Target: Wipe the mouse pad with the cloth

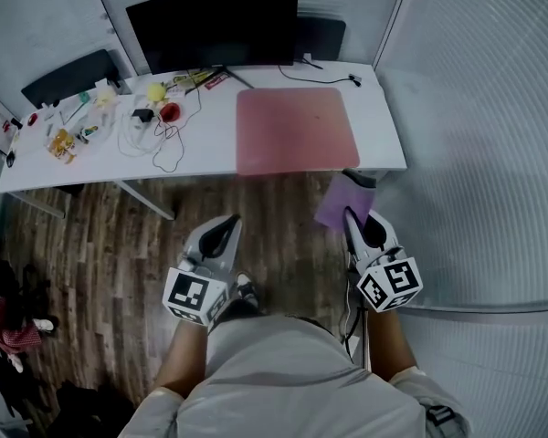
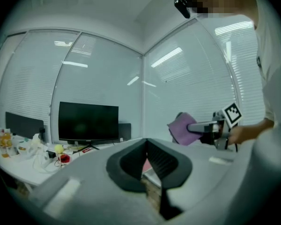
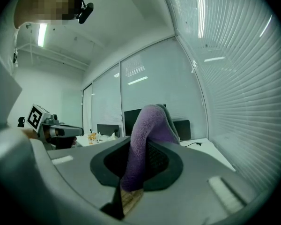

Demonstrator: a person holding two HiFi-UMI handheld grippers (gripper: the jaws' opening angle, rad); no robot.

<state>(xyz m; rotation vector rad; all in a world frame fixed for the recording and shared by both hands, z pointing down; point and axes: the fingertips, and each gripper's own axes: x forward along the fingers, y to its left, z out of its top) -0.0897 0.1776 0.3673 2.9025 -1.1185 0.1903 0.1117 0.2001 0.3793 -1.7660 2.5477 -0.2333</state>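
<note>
Right fingers (image 3: 161, 159): those of the right gripper (image 1: 352, 215), closed on one edge of the purple cloth (image 3: 147, 135); the rest stands up out of the pinch and flops over.
Left fingers (image 2: 165, 159): tips together, nothing between them.
Cloth position: in the air just short of the mouse pad (image 1: 297, 128), off its near right corner and over the wooden floor (image 1: 119, 235), touching nothing else.
Mouse pad: pink, flat on the white counter (image 1: 210, 149), close to the front edge, nothing on it.
Why held so: probably an edge pinch leaves a loose fold to drag over the pad. The left gripper (image 1: 230, 222) hangs low, well short of the pad's near left corner, idle and free to steady the pad.
Around: left of the pad, tangled cables (image 1: 160, 135) and small toys (image 1: 155, 92); behind it, a dark monitor (image 1: 215, 27) and a thin black cable (image 1: 324, 73).
In the way: only the counter's front edge; the black cable may snag a long stroke.
</note>
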